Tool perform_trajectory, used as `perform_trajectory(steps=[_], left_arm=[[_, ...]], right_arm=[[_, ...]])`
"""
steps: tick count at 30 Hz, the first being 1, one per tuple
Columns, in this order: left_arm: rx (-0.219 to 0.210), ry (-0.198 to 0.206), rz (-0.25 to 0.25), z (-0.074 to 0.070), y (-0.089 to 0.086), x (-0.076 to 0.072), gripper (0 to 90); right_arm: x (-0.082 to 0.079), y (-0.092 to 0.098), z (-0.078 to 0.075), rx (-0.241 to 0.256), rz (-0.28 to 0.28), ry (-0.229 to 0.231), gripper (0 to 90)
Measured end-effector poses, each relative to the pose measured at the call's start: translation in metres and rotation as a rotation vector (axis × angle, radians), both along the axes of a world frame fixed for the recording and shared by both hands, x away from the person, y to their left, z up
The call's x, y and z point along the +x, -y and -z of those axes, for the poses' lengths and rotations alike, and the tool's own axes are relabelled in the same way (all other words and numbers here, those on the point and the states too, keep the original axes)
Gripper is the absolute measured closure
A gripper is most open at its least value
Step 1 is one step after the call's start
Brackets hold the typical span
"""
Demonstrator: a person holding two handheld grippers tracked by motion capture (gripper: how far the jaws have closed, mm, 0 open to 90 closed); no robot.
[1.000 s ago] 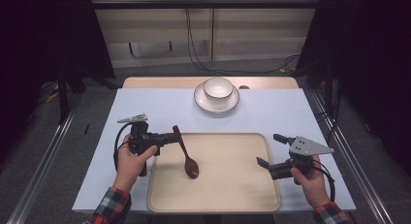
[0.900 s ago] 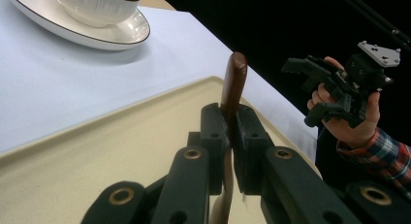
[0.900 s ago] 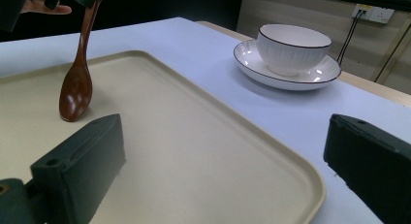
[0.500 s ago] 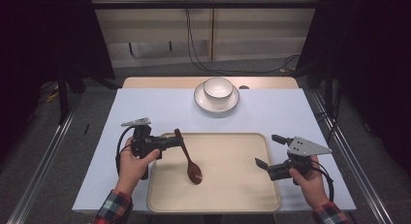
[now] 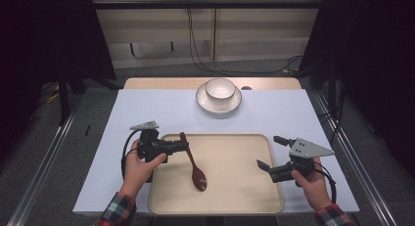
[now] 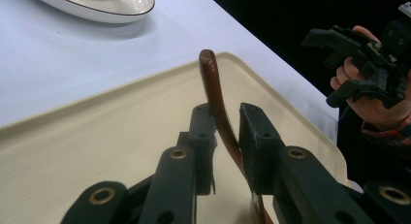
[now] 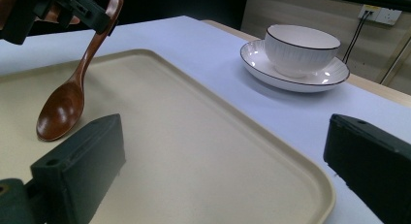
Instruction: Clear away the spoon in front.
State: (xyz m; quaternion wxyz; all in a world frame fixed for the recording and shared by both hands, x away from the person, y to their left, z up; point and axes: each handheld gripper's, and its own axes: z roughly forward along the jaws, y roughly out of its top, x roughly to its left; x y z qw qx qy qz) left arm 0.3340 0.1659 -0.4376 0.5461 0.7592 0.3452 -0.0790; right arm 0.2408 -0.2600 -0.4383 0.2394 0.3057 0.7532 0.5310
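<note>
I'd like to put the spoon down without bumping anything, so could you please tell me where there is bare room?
The tray is bare from the spoon across to the right gripper. The blue cloth between tray and saucer is also free. It is crowded at the tray's left edge, where the left gripper holds the spoon.

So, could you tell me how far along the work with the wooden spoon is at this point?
Done: the left gripper is shut on the spoon handle. In hand: its bowl end rests on the tray, handle raised. Left: carrying it off, perhaps toward the bowl; the right gripper waits open.
</note>
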Motion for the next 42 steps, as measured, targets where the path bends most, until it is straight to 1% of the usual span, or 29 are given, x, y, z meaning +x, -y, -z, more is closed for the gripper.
perform_trajectory(steps=[2,4,5,7,9,10,11,13,16,18,20,21,25,28,31,34,39,40,41,42], left_arm=[[0.005,0.0,-0.005,0.001,0.001,0.0,75.5],[0.025,0.004,-0.004,0.001,0.001,0.001,74.7],[0.024,0.006,-0.01,0.002,0.002,0.001,73.9],[0.037,0.011,-0.015,0.002,0.002,0.001,73.4],[0.042,0.016,-0.012,0.002,0.003,0.001,73.3],[0.042,0.016,-0.017,0.002,0.004,0.001,73.0],[0.043,0.017,-0.013,0.003,0.004,0.001,73.0],[0.042,0.015,-0.022,0.003,0.004,0.0,72.6],[0.054,0.029,-0.032,0.003,0.005,0.0,71.6],[0.057,0.03,-0.035,0.003,0.005,0.0,71.1],[0.065,0.04,-0.032,0.003,0.006,0.001,70.6],[0.067,0.042,-0.034,0.003,0.006,0.001,70.4],[0.07,0.052,-0.041,0.003,0.008,0.0,69.6],[0.075,0.061,-0.039,0.004,0.009,0.001,66.8],[0.071,0.06,-0.043,0.004,0.01,0.002,64.5],[0.071,0.06,-0.042,0.004,0.011,0.002,61.6],[0.079,0.084,-0.038,0.005,0.013,0.002,57.4],[0.078,0.091,-0.044,0.005,0.013,0.002,54.5],[0.081,0.104,-0.048,0.004,0.013,0.002,54.5],[0.079,0.122,-0.054,0.005,0.013,0.002,52.3]], right_arm=[[0.0,0.0,0.0,0.001,0.0,0.0,0.8],[0.0,0.0,0.0,-0.002,0.0,0.001,0.8],[0.0,0.0,0.0,-0.001,-0.002,0.0,0.8],[0.0,0.0,0.0,-0.001,-0.002,0.0,0.8],[0.0,0.0,0.0,-0.001,-0.002,0.001,0.8],[0.0,0.0,0.0,-0.009,-0.011,0.003,0.8],[0.0,0.0,0.0,-0.009,-0.011,0.003,0.8],[0.001,0.0,0.0,-0.002,-0.004,-0.002,0.8],[0.0,-0.001,0.0,-0.009,-0.009,0.002,0.8],[0.0,-0.001,-0.001,-0.007,-0.011,0.002,0.8],[0.0,0.0,-0.001,-0.007,-0.012,0.0,0.8],[-0.001,-0.001,-0.001,-0.009,-0.004,0.0,0.8],[-0.002,0.0,-0.002,-0.007,-0.006,0.004,0.8],[-0.001,0.0,-0.001,-0.01,-0.008,0.006,0.8],[-0.002,0.0,-0.001,-0.018,-0.016,0.0,0.8],[-0.003,0.0,-0.002,-0.019,-0.005,0.002,0.8],[-0.004,0.001,-0.002,-0.022,-0.006,0.003,0.8],[-0.004,0.001,-0.002,-0.021,-0.008,0.004,0.8],[-0.004,0.001,-0.002,-0.021,-0.008,0.004,0.8],[-0.004,0.001,-0.002,-0.021,-0.008,0.003,0.8]])
